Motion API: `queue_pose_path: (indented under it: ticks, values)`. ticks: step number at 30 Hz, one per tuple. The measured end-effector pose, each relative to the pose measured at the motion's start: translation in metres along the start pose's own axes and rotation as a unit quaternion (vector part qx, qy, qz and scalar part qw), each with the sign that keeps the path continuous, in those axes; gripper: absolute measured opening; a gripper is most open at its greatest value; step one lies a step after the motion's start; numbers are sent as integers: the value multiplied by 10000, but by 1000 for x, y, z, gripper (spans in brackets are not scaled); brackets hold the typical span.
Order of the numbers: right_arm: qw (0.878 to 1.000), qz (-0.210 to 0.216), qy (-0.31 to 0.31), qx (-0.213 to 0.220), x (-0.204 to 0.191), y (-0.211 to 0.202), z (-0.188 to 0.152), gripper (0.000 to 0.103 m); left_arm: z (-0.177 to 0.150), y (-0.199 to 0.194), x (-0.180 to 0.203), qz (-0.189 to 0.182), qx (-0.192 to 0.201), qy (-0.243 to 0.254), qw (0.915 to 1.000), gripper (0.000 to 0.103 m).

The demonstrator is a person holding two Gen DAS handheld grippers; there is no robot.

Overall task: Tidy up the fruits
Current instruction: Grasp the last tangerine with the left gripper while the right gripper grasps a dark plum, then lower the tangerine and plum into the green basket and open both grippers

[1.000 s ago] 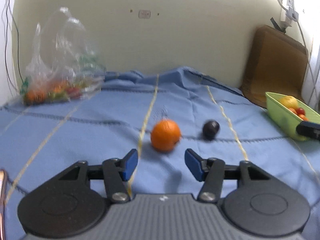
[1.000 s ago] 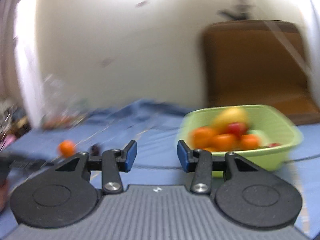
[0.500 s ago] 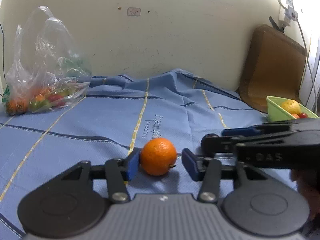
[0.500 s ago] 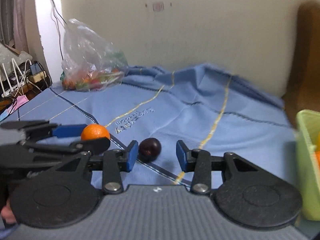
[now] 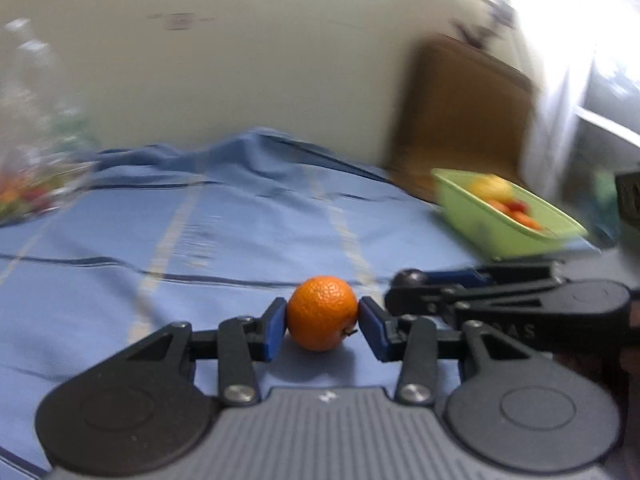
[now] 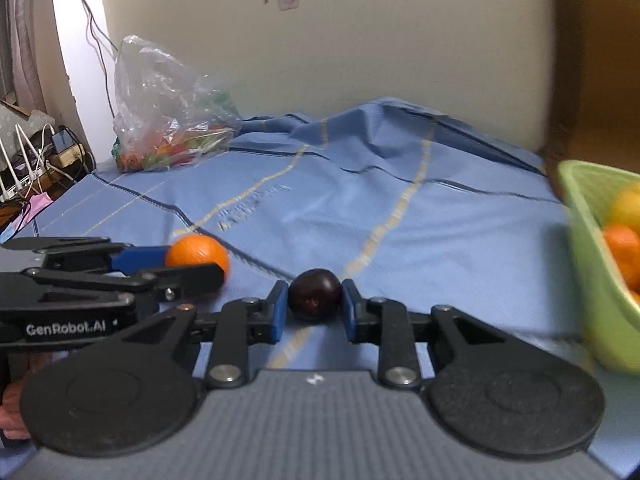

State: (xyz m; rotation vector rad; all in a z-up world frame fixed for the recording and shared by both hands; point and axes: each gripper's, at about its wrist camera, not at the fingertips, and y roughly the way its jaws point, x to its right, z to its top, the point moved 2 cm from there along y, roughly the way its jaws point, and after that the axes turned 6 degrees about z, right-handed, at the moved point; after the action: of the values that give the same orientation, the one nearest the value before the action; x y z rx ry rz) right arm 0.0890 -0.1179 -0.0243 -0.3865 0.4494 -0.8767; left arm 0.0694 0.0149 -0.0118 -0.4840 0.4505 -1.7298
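Note:
An orange rests on the blue cloth between the blue pads of my left gripper. Its jaws are closing, and both pads touch the fruit's sides. A dark plum sits between the pads of my right gripper, whose jaws are also closing and press on it from both sides. In the left wrist view the right gripper lies just right of the orange. The right wrist view shows the left gripper beside the orange. A green bin with several fruits stands at the right.
A clear plastic bag with more fruit lies at the far left by the wall. A brown cushion leans behind the green bin. Cables and chargers sit off the cloth's left edge. A hand holds the left gripper.
Both grippers came forward and down around their fruits. The left pads closed in on the orange and the right pads on the plum. The left view swung right toward the bin.

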Motion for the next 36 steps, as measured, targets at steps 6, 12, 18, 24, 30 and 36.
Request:
queue_pose_path:
  ticks: [6, 12, 18, 24, 30, 36]
  values:
    - [9983, -453, 166, 325, 26, -60, -27, 31, -4, 0, 69, -619, -99, 480, 9969, 39]
    - [9907, -864, 255, 1021, 53, -113, -35, 31, 22, 6, 114, -1048, -87, 519, 9931, 40]
    - [9731, -1476, 449, 1714, 107, -141, -14, 31, 71, 38, 142, -1189, -153, 264, 9924, 40]
    - [9667, -1941, 705, 1509, 161, -121, -2, 31, 92, 90, 159, -1043, -453, 3, 9935, 40]
    - [9697, -1949, 507, 1385, 173, -105, -3, 32, 105, 106, 175, -986, -293, 160, 9946, 41]
    - [9656, -1883, 503, 1719, 176, -117, -5, 43, 111, 117, 184, -902, -293, 121, 9954, 44]
